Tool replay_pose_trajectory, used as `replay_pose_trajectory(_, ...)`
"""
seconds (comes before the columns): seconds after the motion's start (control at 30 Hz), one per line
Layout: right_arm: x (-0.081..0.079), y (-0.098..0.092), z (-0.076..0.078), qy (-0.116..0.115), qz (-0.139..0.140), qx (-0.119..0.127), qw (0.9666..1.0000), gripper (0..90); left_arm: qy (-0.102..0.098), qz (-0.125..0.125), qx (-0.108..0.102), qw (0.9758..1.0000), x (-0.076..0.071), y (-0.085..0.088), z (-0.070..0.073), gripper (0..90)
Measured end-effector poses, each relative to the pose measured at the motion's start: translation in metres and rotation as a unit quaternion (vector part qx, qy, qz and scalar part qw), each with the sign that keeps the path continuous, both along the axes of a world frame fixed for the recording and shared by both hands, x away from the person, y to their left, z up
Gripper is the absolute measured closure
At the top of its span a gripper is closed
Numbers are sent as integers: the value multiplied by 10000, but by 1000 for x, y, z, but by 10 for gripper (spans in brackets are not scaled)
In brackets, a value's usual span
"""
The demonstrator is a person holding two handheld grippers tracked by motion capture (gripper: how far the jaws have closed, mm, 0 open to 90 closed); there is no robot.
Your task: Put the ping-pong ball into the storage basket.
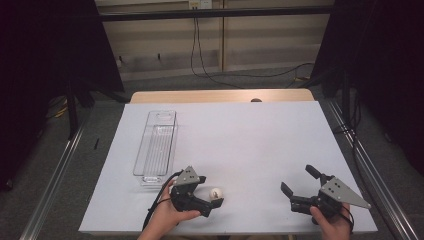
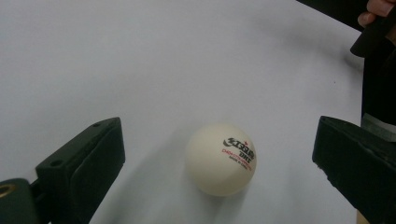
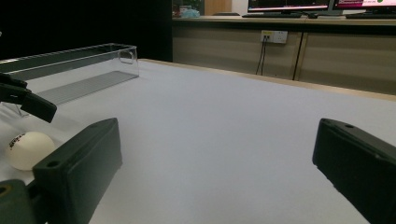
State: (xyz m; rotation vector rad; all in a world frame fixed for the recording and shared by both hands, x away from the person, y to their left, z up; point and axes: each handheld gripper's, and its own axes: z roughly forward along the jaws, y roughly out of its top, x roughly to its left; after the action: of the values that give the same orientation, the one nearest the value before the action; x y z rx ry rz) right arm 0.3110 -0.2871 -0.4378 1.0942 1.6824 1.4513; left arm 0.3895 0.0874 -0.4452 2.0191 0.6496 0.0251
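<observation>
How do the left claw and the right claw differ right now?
The left claw has the white ball lying between its open jaws, not yet clamped; the right claw has only bare white table between its jaws. The left claw sits near the clear tray; the right claw is far from it, toward the table's other side. Both are open, black and hand-held low over the table.

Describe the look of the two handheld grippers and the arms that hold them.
Both the left gripper and the right gripper are black, each with two blocky, flat-faced fingers and a grey three-cornered plate with small holes on top. A black cable trails from the left one. The forearms are bare: no sleeves or gloves show.
</observation>
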Motion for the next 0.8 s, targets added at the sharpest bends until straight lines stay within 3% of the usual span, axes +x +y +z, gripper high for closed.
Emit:
replay_pose_trajectory(0.33,0,1,0,11,-13,10,10000,11,-45,83,53,9999,1,-1,0,58)
replay_pose_trajectory(0.43,0,0,0,-7,-21,18,10000,11,-114,37,150,9998,1,-1,-1,86)
replay_pose_trajectory(0.53,0,0,0,7,1,-11,10000,11,-105,-24,107,9999,1,-3,-2,123)
replay_pose_trajectory(0.8,0,0,0,26,-4,6,10000,12,-107,-190,420,9989,0,-9,-6,190)
